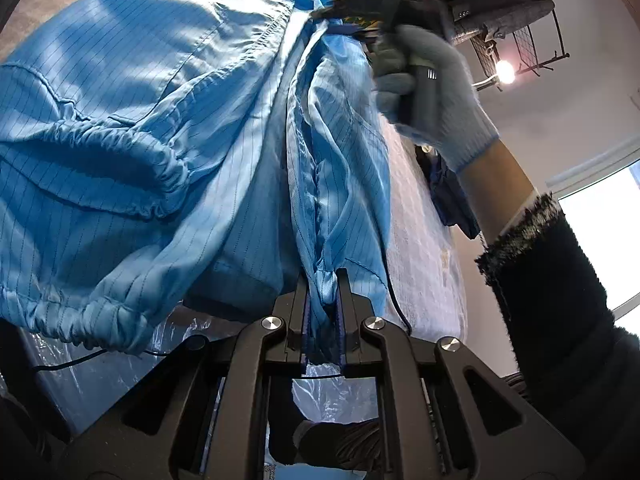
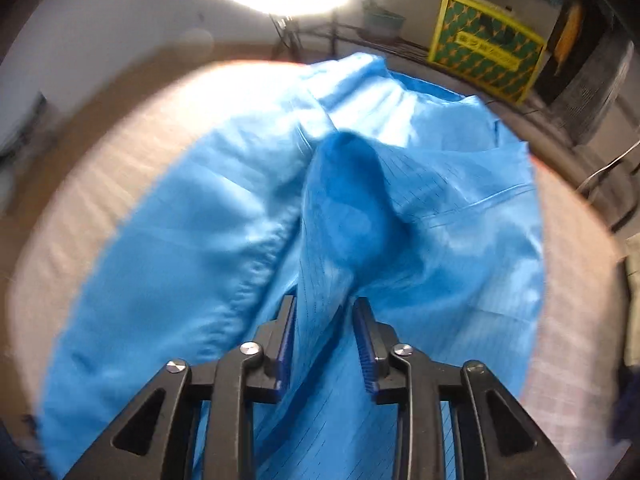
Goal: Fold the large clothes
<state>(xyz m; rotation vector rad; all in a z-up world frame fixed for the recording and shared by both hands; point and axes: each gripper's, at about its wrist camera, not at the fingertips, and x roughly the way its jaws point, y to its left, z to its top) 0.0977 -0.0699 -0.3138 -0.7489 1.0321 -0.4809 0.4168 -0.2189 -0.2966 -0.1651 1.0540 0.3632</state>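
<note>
**Blue garment held up between two claws over the bed**

The left claw (image 1: 322, 300) is clamped on a bunched fold of the blue garment (image 1: 132, 152), a thin, faintly striped fabric with elastic-gathered cuffs at 8 o'clock in the left wrist view. The right claw (image 2: 324, 332), seen at 1 o'clock from the left camera in a gloved hand (image 1: 436, 92), pinches another bunch of the same cloth; in its own view the fabric runs between both pads, so it looks closed on it, though motion blur softens the detail. The garment hangs stretched between the two grips, draping down toward the pale mattress (image 2: 100, 168) beneath.

The cloth looks light, limp and rather slick, so it will likely sag, slide and trap air instead of holding a crease. Seams, hems and the elastic cuffs seem the surest holds, since doubled fabric there should slip less than a single layer
</note>
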